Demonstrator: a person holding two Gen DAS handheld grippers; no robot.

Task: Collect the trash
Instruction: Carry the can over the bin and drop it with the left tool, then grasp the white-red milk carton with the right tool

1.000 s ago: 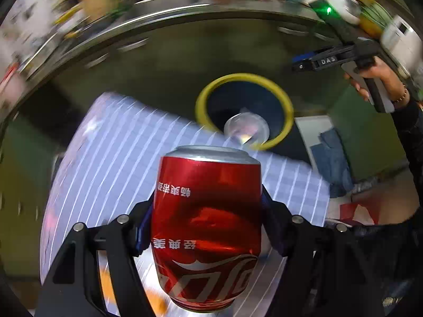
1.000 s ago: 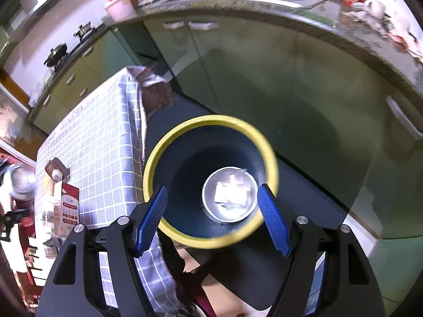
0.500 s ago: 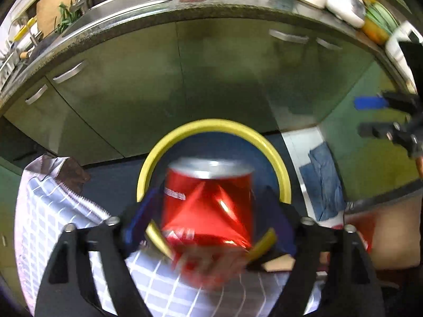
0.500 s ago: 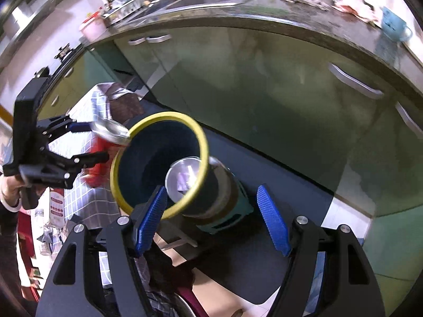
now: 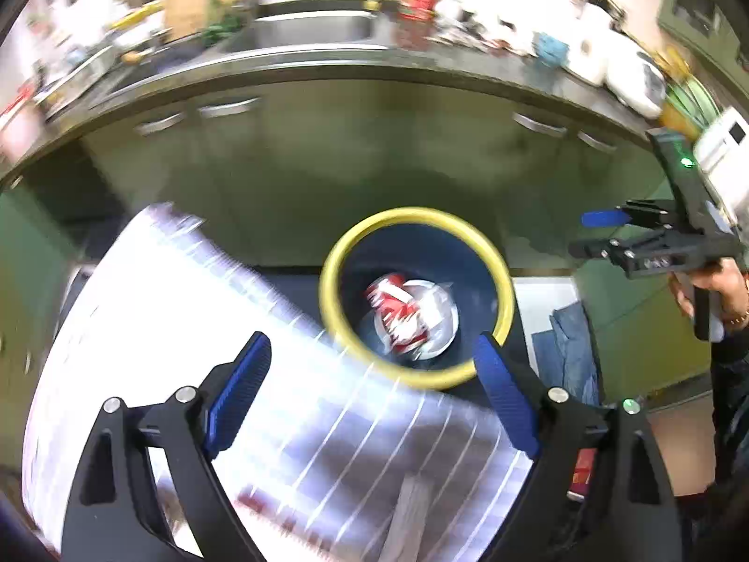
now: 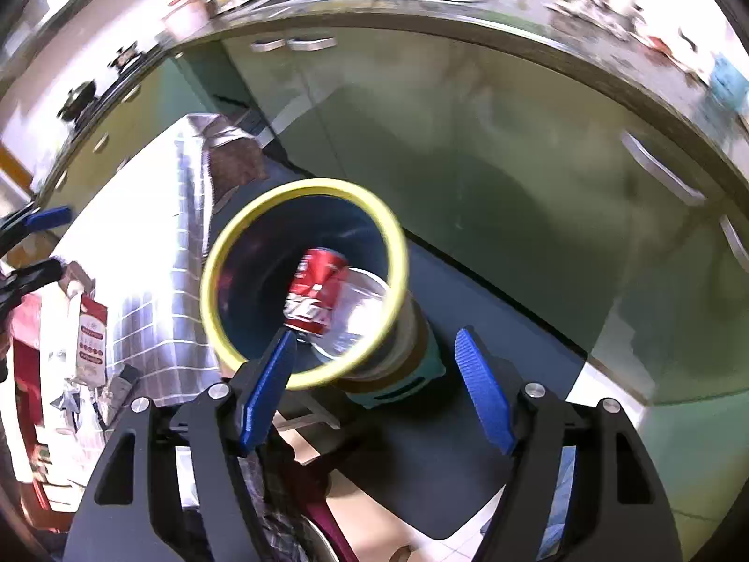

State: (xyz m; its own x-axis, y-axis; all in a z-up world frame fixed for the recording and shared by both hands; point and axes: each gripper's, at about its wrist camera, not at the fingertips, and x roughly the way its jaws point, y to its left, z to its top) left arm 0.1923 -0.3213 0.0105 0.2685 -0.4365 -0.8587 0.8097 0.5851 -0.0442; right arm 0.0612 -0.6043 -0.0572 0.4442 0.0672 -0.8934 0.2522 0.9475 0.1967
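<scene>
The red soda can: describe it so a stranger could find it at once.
Find the green kitchen cabinets; on the dark floor mat before them stands a yellow-rimmed bin. Inside lies the red soda can, tilted against a silvery lid or dish, the only red thing in there.

Can (image 5: 398,311) lies in bin (image 5: 327,290), right of table (image 5: 187,309)

One red cola can (image 5: 397,311) lies in one yellow-rimmed bin (image 5: 501,262). One checked-cloth desk (image 5: 196,290) stands beside it. Two grippers: left gripper (image 5: 370,393), right gripper (image 6: 374,384), each with two blue fingers (image 5: 238,388).
</scene>
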